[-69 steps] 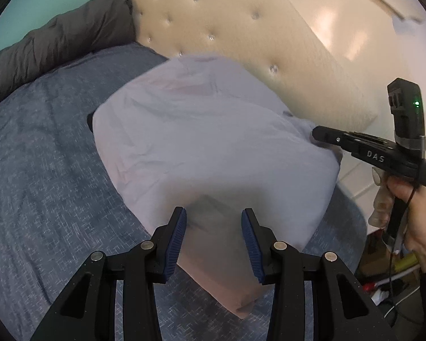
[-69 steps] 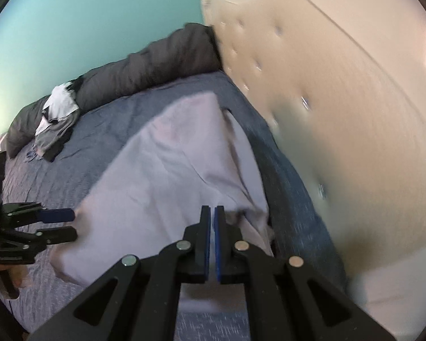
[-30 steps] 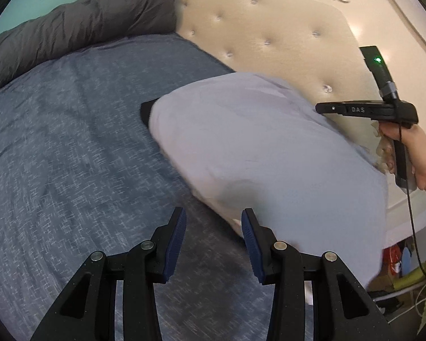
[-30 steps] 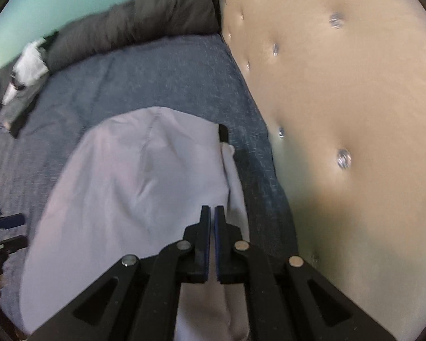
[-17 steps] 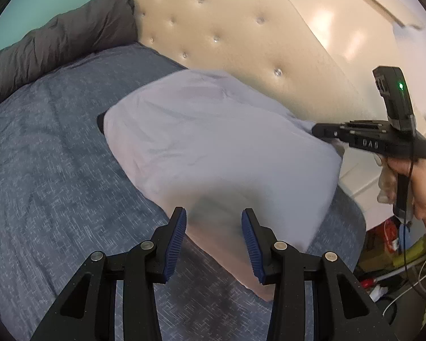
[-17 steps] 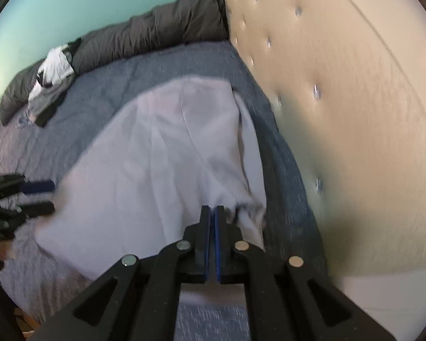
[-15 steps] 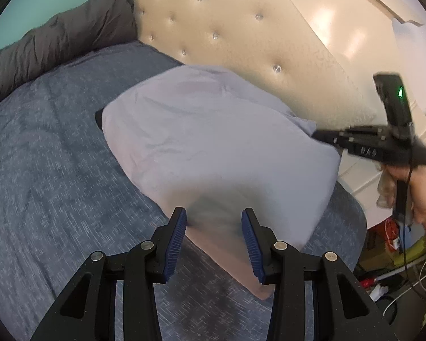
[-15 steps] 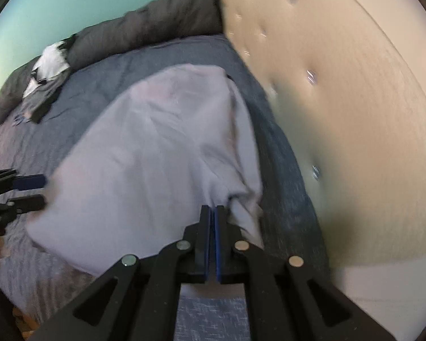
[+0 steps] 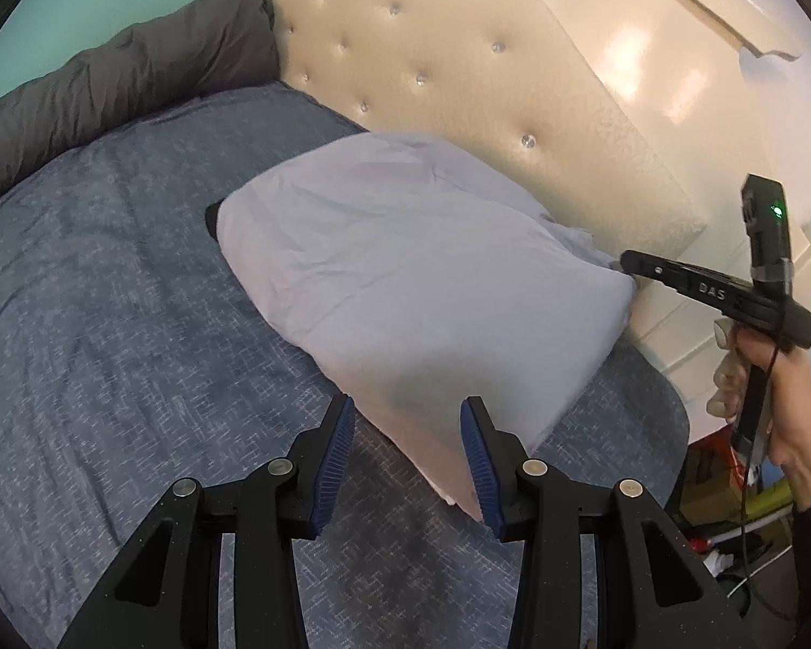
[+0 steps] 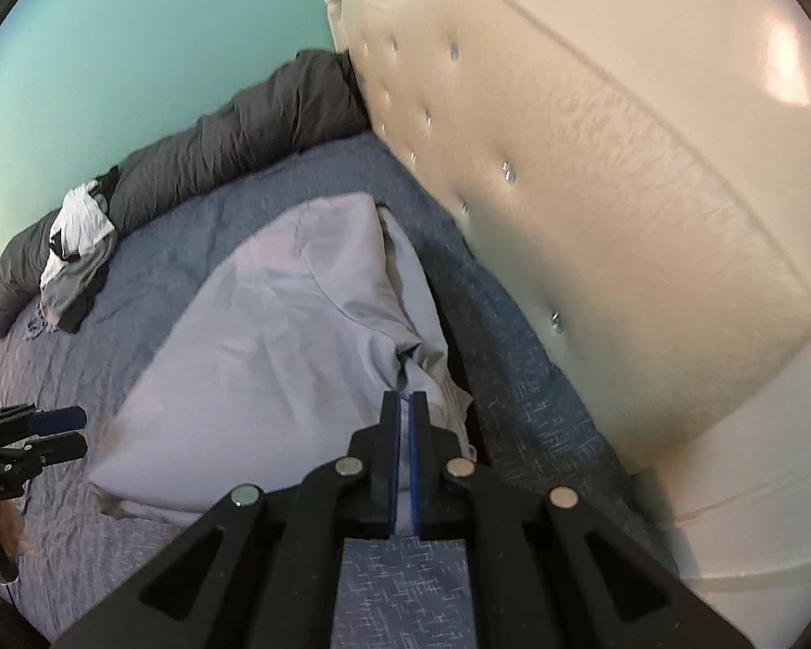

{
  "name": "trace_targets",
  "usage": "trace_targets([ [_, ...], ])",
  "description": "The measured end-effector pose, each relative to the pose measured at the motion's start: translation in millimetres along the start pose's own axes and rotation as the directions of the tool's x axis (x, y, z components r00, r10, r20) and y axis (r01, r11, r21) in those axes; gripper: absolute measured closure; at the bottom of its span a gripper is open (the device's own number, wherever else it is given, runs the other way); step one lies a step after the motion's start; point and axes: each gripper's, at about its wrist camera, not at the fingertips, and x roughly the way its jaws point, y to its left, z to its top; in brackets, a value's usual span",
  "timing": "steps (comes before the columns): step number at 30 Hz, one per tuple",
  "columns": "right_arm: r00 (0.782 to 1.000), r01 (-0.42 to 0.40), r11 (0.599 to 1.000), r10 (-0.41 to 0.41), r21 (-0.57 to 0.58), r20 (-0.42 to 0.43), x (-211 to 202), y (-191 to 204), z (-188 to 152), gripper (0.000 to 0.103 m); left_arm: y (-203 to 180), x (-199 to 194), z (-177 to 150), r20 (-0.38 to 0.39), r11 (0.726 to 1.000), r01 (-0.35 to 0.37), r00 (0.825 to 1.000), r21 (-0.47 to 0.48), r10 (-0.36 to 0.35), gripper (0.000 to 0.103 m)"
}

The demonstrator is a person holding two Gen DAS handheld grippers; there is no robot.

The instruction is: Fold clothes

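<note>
A: Claw state was noted first: the right claw (image 10: 404, 397) was seen clamped on a bunched corner of the pale lilac garment (image 10: 276, 346), at about six o'clock in the right wrist view. The left claw (image 9: 405, 416) was held with its jaws partly apart, and a lower corner of the same garment (image 9: 405, 270) was seen between the blue pads (image 9: 338, 443). Whether that cloth was actually pinched could not be told.

B: Where was the garment placed?

A: It was spread on the blue bedspread (image 9: 108, 324), its far end toward twelve o'clock, close beside the tufted headboard (image 9: 459, 70). In the left wrist view the near corner looked lifted off the bed.

B: What was judged likely to go wrong?

A: If the left corner was not truly held, it could be dropped as the cloth was drawn taut, and the fold line would be lost. A skewed fold was also thought possible, since one side was firmly gripped and the other loosely, so the pull would be uneven.

B: Anything else?

A: The right-hand corner was gathered into a wad, so creases could be pressed into the fold. The headboard at about two o'clock was near enough to be brushed by the right claw. A dark patch (image 9: 211, 216) showed at the garment's far left edge; what it was could not be made out, though it might be trapped underneath. The pile of clothes (image 10: 75, 249) by the grey duvet (image 10: 216, 151), at ten o'clock, lay well apart and was not considered at risk.
</note>
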Motion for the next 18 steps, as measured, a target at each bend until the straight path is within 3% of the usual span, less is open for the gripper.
trace_targets([
  [14,0.996,-0.012,1.000,0.011,0.012,0.094,-72,46,-21,0.102,-21,-57,-9,0.056,1.000,0.005,0.998,0.018,-0.006,0.058],
  [18,0.993,-0.024,0.999,0.019,0.039,0.117,-94,59,-32,0.098,-24,-77,-13,0.073,1.000,0.002,0.997,0.017,-0.004,0.058],
])
